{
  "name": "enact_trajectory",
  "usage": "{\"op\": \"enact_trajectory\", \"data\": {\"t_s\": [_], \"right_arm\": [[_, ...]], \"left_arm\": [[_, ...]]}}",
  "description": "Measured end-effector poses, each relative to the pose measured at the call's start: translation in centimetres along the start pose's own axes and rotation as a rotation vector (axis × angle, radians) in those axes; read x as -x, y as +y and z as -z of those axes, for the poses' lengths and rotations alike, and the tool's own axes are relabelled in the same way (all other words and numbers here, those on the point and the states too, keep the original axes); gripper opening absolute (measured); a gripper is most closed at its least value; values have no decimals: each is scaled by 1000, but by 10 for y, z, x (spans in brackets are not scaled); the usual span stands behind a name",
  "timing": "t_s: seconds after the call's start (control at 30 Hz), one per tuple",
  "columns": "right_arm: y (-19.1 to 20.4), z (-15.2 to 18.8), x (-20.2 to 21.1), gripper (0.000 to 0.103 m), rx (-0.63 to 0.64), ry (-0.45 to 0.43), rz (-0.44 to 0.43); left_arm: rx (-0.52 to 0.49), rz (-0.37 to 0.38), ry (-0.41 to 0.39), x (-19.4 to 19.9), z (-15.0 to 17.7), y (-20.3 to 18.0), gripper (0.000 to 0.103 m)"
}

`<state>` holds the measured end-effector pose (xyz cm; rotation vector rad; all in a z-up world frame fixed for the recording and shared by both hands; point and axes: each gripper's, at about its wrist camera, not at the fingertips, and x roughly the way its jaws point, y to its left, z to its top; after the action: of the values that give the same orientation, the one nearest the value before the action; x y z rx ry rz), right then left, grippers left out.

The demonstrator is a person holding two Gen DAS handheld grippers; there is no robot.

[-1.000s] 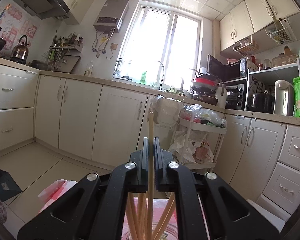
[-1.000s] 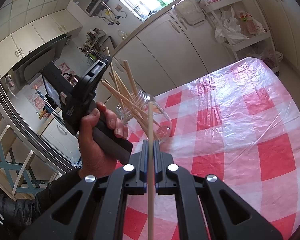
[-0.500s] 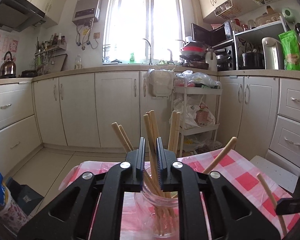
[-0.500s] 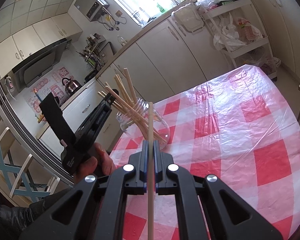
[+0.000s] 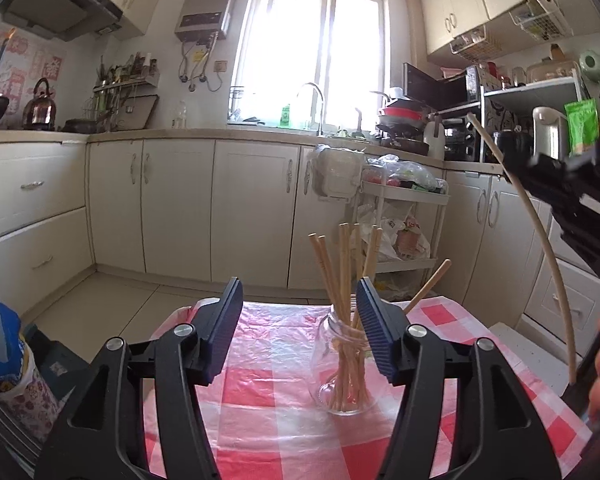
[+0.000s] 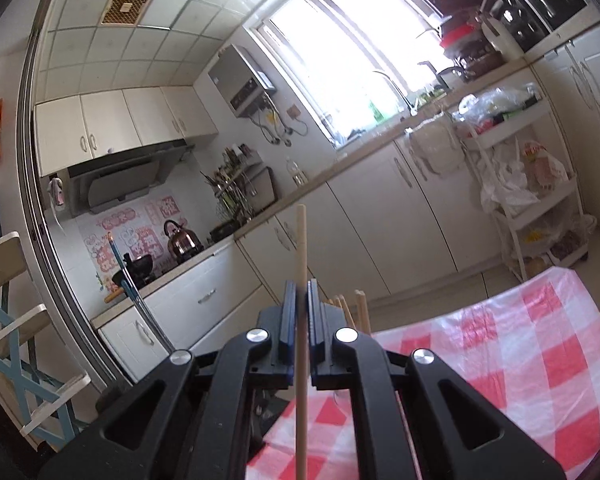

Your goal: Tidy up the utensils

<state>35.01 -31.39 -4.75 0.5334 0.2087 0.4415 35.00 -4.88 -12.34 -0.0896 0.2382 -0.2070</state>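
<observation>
A clear glass jar (image 5: 342, 364) holding several wooden chopsticks (image 5: 342, 268) stands on the red-and-white checked tablecloth (image 5: 260, 412). My left gripper (image 5: 298, 312) is open and empty, pulled back just before the jar. My right gripper (image 6: 300, 300) is shut on a single wooden chopstick (image 6: 301, 248), held upright above the jar; a few chopstick tips (image 6: 360, 310) show just past its fingers. The right gripper (image 5: 572, 196) and its chopstick (image 5: 540, 232) also show at the right of the left wrist view.
A white trolley rack (image 5: 404, 232) with bags stands beyond the table's far edge by the white cabinets (image 5: 172, 200). A blue packet (image 5: 0, 344) sits low at the left. A blue-and-white chair (image 6: 16, 344) stands left of the table.
My left gripper has let go of its chopstick into the jar, opened, and drawn back. My right gripper has lifted and tilted up with its chopstick, moving over the jar.
</observation>
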Motion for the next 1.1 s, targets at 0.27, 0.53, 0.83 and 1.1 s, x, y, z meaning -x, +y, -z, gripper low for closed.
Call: {"op": "enact_trajectory", "data": {"t_s": [0.27, 0.53, 0.83, 1.1], "right_arm": [[5, -11, -77, 6, 23, -117, 115], [-18, 20, -116, 6, 35, -155, 288], [-1, 40, -112, 6, 172, -219, 352], [16, 55, -118, 6, 334, -242, 384]], "left_arm": [[112, -81, 40, 3, 32, 40, 60], [172, -38, 36, -2, 32, 54, 64], [198, -16, 53, -7, 34, 58, 67], [210, -9, 65, -11, 34, 60, 67]]}}
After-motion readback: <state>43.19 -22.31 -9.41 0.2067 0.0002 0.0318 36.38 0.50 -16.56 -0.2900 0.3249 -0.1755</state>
